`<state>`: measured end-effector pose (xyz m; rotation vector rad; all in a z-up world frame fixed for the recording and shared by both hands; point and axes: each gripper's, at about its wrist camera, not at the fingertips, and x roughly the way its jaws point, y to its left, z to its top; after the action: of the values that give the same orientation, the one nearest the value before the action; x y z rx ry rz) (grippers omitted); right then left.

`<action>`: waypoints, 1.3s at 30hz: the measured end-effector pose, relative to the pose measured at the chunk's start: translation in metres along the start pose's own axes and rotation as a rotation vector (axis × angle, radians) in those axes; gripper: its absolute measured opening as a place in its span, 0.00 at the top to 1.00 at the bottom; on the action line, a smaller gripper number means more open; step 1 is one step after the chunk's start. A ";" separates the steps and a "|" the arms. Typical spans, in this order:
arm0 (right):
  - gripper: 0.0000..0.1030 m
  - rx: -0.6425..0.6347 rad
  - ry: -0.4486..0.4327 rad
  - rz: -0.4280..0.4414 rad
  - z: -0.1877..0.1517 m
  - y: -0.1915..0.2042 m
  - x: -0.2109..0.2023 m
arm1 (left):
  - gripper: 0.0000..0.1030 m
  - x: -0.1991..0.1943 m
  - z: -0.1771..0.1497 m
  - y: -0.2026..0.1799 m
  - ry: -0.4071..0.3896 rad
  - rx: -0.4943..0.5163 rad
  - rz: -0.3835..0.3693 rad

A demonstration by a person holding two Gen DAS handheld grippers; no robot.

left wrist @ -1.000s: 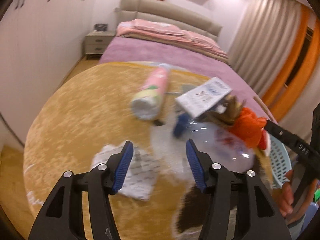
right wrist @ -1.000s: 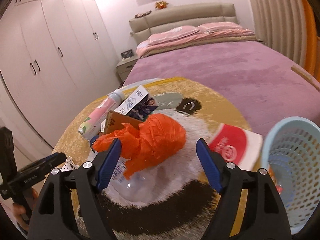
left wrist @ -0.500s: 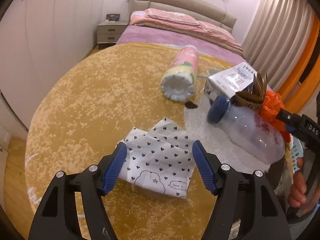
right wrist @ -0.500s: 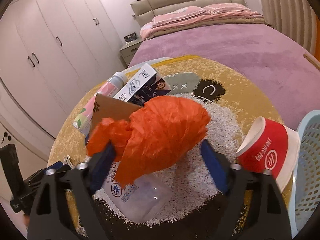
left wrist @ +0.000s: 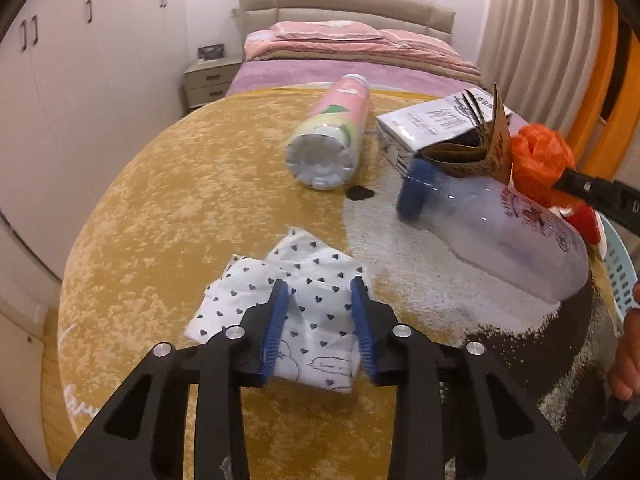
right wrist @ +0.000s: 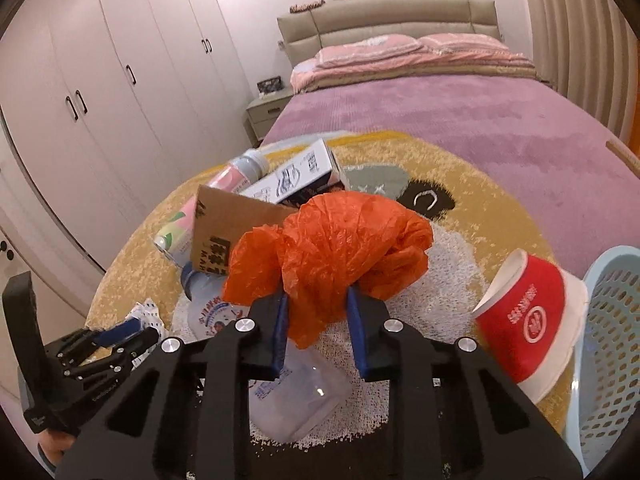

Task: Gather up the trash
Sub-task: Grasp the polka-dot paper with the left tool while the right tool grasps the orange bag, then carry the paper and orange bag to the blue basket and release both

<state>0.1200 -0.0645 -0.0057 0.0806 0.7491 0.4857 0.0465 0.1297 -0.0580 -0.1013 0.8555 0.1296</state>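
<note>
Both jaws narrowed since earlier, left gripper (left wrist: 319, 324) pinched on heart-print wrapper (left wrist: 280, 288), right gripper (right wrist: 318, 330) clamped on orange bag (right wrist: 332, 248), clear bottle (right wrist: 292, 392) half hidden beneath, round yellow rug (left wrist: 180, 200), bed (right wrist: 460, 120) beyond.

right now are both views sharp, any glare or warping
Left wrist view: sharp, fisheye bends the rug edge, soft highlights on the clear bottle. Right wrist view: sharp too, wardrobe doors bow, orange bag evenly lit, corners vignetted black.
</note>
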 end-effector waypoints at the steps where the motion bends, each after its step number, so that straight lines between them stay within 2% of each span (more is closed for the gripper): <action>1: 0.78 -0.006 -0.017 -0.003 0.000 0.001 -0.006 | 0.72 -0.001 0.000 0.000 -0.005 0.000 0.004; 5: 0.78 -0.030 -0.070 -0.012 0.000 0.005 -0.026 | 0.84 -0.014 -0.006 0.006 -0.048 -0.019 -0.050; 7: 0.78 -0.031 -0.090 -0.014 -0.001 0.006 -0.036 | 0.87 -0.022 -0.009 0.009 -0.063 -0.022 -0.065; 11: 0.78 -0.026 -0.119 -0.004 -0.005 0.007 -0.054 | 0.89 -0.040 -0.011 0.015 -0.093 -0.036 -0.093; 16: 0.78 -0.041 -0.150 -0.020 -0.010 0.008 -0.074 | 0.88 -0.052 -0.008 0.016 -0.077 -0.033 -0.100; 18: 0.78 -0.038 -0.157 -0.017 -0.012 0.006 -0.079 | 0.71 -0.050 -0.011 0.018 -0.047 -0.019 -0.104; 19: 0.78 -0.033 -0.158 -0.012 -0.014 0.005 -0.082 | 0.48 -0.049 -0.014 0.018 -0.034 -0.018 -0.102; 20: 0.78 -0.030 -0.159 -0.008 -0.016 0.004 -0.084 | 0.31 -0.051 -0.018 0.016 -0.033 -0.019 -0.098; 22: 0.78 -0.024 -0.159 -0.006 -0.018 0.001 -0.087 | 0.28 -0.051 -0.025 0.010 -0.032 -0.007 -0.087; 27: 0.78 -0.022 -0.148 -0.006 -0.025 -0.002 -0.093 | 0.28 -0.023 -0.026 -0.011 0.041 0.030 0.028; 30: 0.78 -0.023 -0.149 -0.010 -0.029 -0.005 -0.098 | 0.36 -0.014 -0.024 -0.012 0.055 0.026 0.085; 31: 0.78 -0.023 -0.151 -0.012 -0.030 -0.005 -0.100 | 0.43 -0.015 -0.024 -0.011 0.048 0.024 0.095; 32: 0.78 -0.023 -0.153 -0.013 -0.029 -0.005 -0.100 | 0.55 -0.015 -0.023 -0.009 0.046 0.023 0.102; 33: 0.78 -0.026 -0.160 -0.014 -0.030 -0.005 -0.102 | 0.60 -0.016 -0.022 -0.006 0.046 0.023 0.098; 35: 0.78 -0.035 -0.176 -0.017 -0.030 -0.005 -0.106 | 0.78 -0.020 -0.021 -0.002 0.046 0.004 0.062; 38: 0.78 -0.047 -0.199 -0.021 -0.032 -0.004 -0.113 | 0.86 -0.025 -0.019 -0.005 0.023 0.010 0.065; 39: 0.78 -0.050 -0.208 -0.026 -0.032 -0.005 -0.117 | 0.88 -0.030 -0.019 -0.007 0.003 0.013 0.042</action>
<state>0.0270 -0.1248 0.0438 0.0737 0.5333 0.4632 0.0140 0.1184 -0.0472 -0.0717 0.8612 0.1637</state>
